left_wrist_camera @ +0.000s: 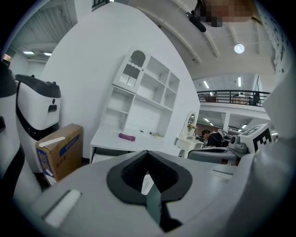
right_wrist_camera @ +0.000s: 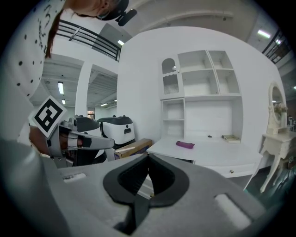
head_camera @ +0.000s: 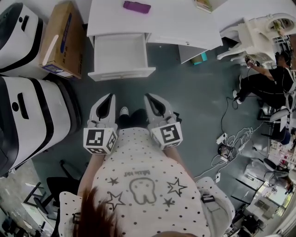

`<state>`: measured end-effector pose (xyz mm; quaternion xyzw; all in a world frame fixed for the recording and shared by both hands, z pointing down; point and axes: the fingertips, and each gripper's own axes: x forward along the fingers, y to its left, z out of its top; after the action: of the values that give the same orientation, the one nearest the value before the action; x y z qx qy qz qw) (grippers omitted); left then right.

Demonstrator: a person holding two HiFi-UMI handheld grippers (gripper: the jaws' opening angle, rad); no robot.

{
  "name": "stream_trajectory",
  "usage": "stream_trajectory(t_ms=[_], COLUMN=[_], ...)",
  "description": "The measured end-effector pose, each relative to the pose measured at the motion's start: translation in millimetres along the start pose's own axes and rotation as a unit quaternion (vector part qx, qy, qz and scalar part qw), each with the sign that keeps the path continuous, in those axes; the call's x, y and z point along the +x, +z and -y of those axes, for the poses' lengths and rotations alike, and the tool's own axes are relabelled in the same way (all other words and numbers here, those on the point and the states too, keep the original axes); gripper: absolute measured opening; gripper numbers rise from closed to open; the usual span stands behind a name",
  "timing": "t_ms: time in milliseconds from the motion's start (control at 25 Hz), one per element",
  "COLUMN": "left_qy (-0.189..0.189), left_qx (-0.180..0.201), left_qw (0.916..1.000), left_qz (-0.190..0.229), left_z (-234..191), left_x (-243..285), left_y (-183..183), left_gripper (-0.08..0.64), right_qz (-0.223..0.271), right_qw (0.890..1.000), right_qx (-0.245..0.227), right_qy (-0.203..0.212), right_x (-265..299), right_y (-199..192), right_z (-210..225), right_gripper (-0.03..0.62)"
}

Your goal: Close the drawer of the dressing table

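The drawer (head_camera: 122, 72) of the dressing table (head_camera: 185, 23) stands pulled out and empty. Its front faces the person, at 12 o'clock from both grippers (a straight push there would likely seat it). The left gripper (head_camera: 109, 97) and right gripper (head_camera: 148, 97) are held side by side, pointing at that front without touching it. Both have jaws fully together and grip nothing, probably to present blunt pushing tips.

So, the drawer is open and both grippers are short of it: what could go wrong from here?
The left gripper and right gripper are shut, clear of the drawer; an off-centre push on its front might skew and jam it. The box sits close on the drawer's left, so the left gripper could clip it. A hard shove may jolt the purple item on the table.
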<state>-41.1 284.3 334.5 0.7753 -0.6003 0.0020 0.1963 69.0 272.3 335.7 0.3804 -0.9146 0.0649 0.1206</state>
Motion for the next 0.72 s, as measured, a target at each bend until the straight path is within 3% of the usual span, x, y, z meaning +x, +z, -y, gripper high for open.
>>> stream_trajectory(t_ms=[440,720], left_qy=[0.018,0.045], left_qx=[-0.013,-0.018], left_qw=[0.9997,0.9988], left_qz=[-0.008,0.000], left_z=[0.5,5.5], left_x=[9.4,37.9], left_y=[-4.1,2.6], left_gripper=[-0.005,-0.004], right_qz=[-0.001,0.003], right_qw=[1.000,0.999], right_qx=[0.002,-0.005], right_qy=[0.015,0.031], right_x=[5.2,17.2], right_y=[-0.1,7.2], right_z=[11.3,47.3], right_gripper=[-0.003,-0.004])
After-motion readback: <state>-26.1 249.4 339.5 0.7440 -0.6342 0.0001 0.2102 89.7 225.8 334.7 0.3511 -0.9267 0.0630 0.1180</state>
